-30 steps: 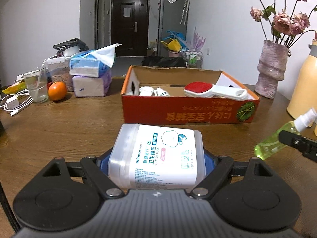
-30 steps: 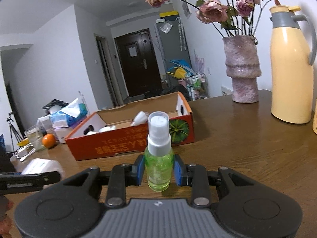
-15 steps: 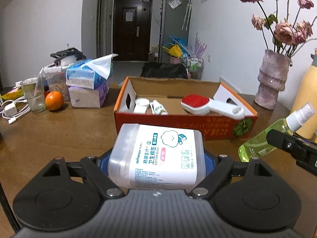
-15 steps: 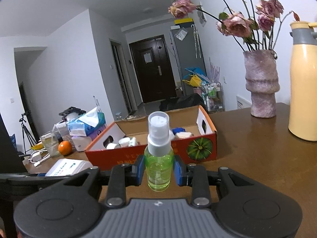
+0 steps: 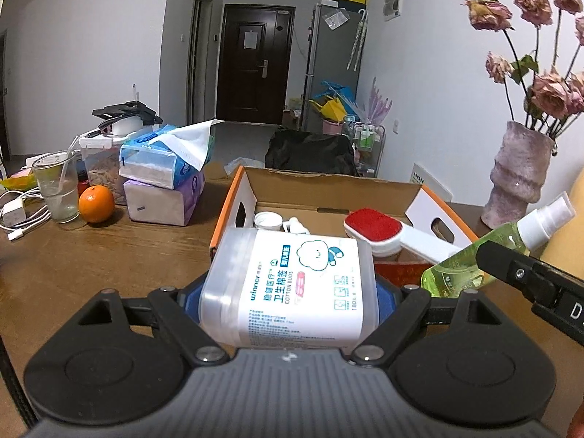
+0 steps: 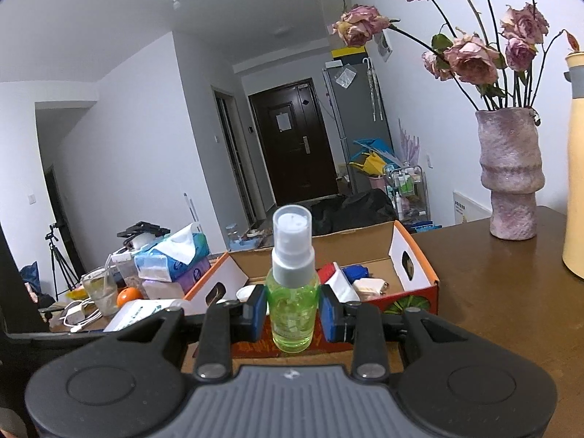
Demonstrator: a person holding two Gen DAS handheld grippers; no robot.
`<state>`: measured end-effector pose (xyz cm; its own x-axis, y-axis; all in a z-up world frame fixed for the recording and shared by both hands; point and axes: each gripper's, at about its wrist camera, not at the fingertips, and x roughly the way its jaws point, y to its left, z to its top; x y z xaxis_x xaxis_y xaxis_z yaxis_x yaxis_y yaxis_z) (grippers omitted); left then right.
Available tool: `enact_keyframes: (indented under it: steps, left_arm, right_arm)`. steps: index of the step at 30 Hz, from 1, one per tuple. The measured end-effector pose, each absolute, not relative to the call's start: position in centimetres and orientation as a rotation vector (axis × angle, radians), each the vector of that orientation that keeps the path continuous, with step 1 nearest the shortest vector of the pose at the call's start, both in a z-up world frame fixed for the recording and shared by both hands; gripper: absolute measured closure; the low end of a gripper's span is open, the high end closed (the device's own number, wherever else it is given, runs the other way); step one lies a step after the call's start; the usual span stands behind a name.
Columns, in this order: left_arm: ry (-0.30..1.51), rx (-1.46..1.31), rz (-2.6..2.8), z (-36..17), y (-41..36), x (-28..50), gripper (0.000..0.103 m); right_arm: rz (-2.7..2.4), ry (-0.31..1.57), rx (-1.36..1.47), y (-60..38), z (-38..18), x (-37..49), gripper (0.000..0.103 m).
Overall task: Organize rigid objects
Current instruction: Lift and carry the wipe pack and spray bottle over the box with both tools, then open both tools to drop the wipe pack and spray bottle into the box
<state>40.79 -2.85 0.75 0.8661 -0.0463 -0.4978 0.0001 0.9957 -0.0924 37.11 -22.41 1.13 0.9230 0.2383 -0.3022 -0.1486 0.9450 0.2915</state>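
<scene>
I have both loads up off the counter [image 5: 91, 255] now. A second ago the cardboard box [image 5: 233, 200] sat farther off and I saw mostly its red front; now I look down over its near wall into it, so both hands have risen and closed in. The left gripper [image 5: 288, 299] has its fingers clamped on the cotton bud box [image 5: 292, 284], which lies on its side across them, just short of the near wall. The right gripper [image 6: 292, 314] pinches the green spray bottle [image 6: 292, 310] upright by its body, also at the near edge (from the left camera it hangs tilted, right of the cotton buds). Inside already lie a red lint brush [image 5: 379, 230] and some small white bottles [image 5: 281, 222]. I judge that carrying is nearly done and lowering both in comes next; the free floor space looks tight.
</scene>
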Motion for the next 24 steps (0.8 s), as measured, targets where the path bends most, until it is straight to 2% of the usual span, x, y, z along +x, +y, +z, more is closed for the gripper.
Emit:
enact_keyframes:
  steps: [24]
  left_arm:
    - [0.496, -0.107, 0.009, 0.8, -2.9, 49.8, 0.018]
  right_arm:
    - [0.22, 0.342, 0.288, -21.4, 0.5, 46.5, 0.074]
